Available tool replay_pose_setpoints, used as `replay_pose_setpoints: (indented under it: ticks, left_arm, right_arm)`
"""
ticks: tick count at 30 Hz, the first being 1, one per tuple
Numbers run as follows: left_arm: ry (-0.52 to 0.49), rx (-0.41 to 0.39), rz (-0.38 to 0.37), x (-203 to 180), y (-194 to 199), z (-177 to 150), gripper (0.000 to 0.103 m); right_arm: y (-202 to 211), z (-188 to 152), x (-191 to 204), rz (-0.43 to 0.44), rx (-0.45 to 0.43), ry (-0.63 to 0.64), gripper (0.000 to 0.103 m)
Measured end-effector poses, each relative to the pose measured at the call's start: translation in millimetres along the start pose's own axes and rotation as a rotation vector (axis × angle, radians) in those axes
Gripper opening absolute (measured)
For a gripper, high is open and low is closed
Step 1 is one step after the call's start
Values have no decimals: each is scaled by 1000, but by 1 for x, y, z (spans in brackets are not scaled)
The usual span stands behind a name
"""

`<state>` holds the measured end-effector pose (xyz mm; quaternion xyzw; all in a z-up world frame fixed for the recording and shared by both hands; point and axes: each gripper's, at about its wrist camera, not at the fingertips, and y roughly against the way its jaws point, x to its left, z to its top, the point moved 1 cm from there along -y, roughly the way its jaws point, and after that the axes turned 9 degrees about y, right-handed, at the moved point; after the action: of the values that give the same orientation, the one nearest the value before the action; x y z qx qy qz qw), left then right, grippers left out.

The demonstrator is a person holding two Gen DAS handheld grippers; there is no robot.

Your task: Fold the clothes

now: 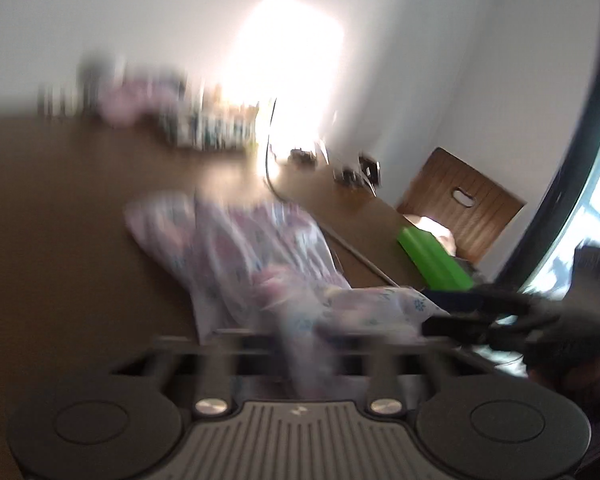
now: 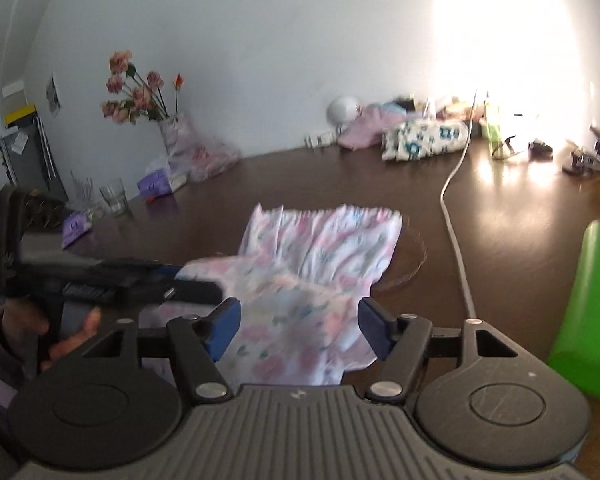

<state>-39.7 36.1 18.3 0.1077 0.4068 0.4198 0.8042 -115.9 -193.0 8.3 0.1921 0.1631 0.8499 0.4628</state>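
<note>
Overhanging the table (image 2: 500,240) edge: one floral garment (image 2: 320,248); right gripper (image 2: 298,322) apart over it, left gripper (image 2: 204,292) seemingly clamping its corner.

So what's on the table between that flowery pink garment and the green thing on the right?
A white cable runs across the dark table between the garment and green object, shown in the right wrist view.
</note>
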Motion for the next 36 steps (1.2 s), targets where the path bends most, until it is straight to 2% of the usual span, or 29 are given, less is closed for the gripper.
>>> replay_pose_setpoints:
  ticks: [1, 2, 4, 5, 7, 9, 12, 14, 17, 18, 21, 24, 26, 27, 30, 31, 33, 36]
  left_arm:
    - [82, 25, -24, 8, -2, 3, 6]
    - [154, 45, -42, 15, -3, 5, 6]
    - [227, 47, -47, 24, 0, 5, 6]
    - [260, 45, -48, 29, 0, 5, 6]
    - [341, 50, -53, 41, -2, 5, 6]
    - [435, 83, -67, 55, -7, 1, 7]
    - [473, 94, -80, 62, -10, -1, 11]
    - [478, 88, -78, 63, -10, -1, 12]
    - [475, 77, -81, 64, -10, -1, 13]
    - [478, 71, -82, 64, -10, -2, 13]
    - [502, 54, -90, 66, -10, -5, 13]
    - [528, 43, -99, 68, -7, -9, 12]
    - [482, 43, -84, 65, 1, -7, 13]
    - [425, 35, -65, 61, 8, -5, 14]
    - [68, -82, 44, 31, 49, 4, 18]
    - [-43, -114, 43, 17, 60, 6, 18]
    - [-218, -139, -21, -13, 70, 8, 18]
    - [-380, -111, -76, -44, 50, -1, 21]
  right_arm:
    - [-1, -2, -2, 7, 0, -30, 63]
    - [-3, -4, -3, 14, -6, -61, 56]
    - [-9, -7, -8, 19, -18, -116, 47]
    - [-12, -8, -12, 27, -22, -149, 33]
    - [-20, -12, -21, 53, -25, -237, 19]
    - [-30, -18, -31, 73, -1, -333, 16]
    - [-36, -20, -41, 72, 22, -360, 16]
    - [-30, -13, -34, 23, 6, -261, 26]
    - [-14, 1, -16, -61, -70, -68, 27]
    - [-11, 4, -7, -63, -90, -7, 27]
    - [-5, 11, 18, -54, -140, 173, 28]
    - [-27, 4, 37, 54, -39, 220, 27]
    - [-43, -4, 42, 47, 19, 230, 27]
    - [-47, -6, 41, 46, 28, 225, 27]
    - [-49, -5, 36, 55, 35, 209, 27]
    - [-49, -6, 35, 57, 34, 209, 27]
    - [-51, -9, 36, 61, 33, 197, 27]
    - [-52, -8, 35, 63, 36, 190, 27]
